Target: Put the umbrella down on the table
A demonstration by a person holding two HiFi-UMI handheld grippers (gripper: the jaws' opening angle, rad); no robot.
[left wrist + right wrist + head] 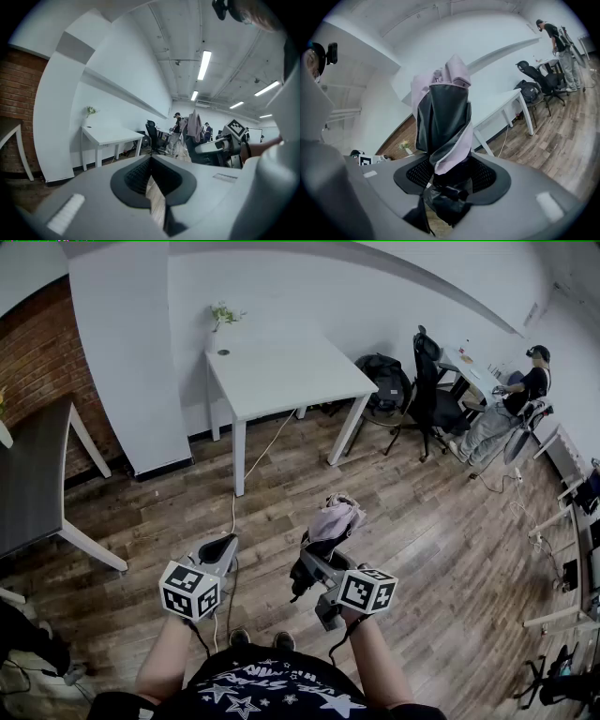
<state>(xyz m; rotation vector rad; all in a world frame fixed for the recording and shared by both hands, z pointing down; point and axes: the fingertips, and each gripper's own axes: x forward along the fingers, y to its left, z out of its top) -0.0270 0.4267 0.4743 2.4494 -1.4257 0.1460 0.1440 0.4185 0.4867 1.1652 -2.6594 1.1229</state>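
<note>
A folded umbrella [336, 519] of pale pink and black fabric stands up out of my right gripper [311, 566], which is shut on its lower part. In the right gripper view the umbrella [443, 122] fills the gap between the jaws of that gripper [447, 176] and rises tilted above them. My left gripper [223, 547] hangs beside it to the left, shut and with nothing in it [150, 161]. Both are over the wooden floor, well short of the white table [281, 367], which stands ahead by the wall. The left gripper view shows the umbrella [194, 125] to its right.
A small plant [223, 315] stands on the white table's far corner and a cable [248, 474] runs across the floor below it. A dark table [33, 474] is at the left by the brick wall. An office chair [427, 395], a backpack [384, 381] and a seated person [511, 404] are at the right.
</note>
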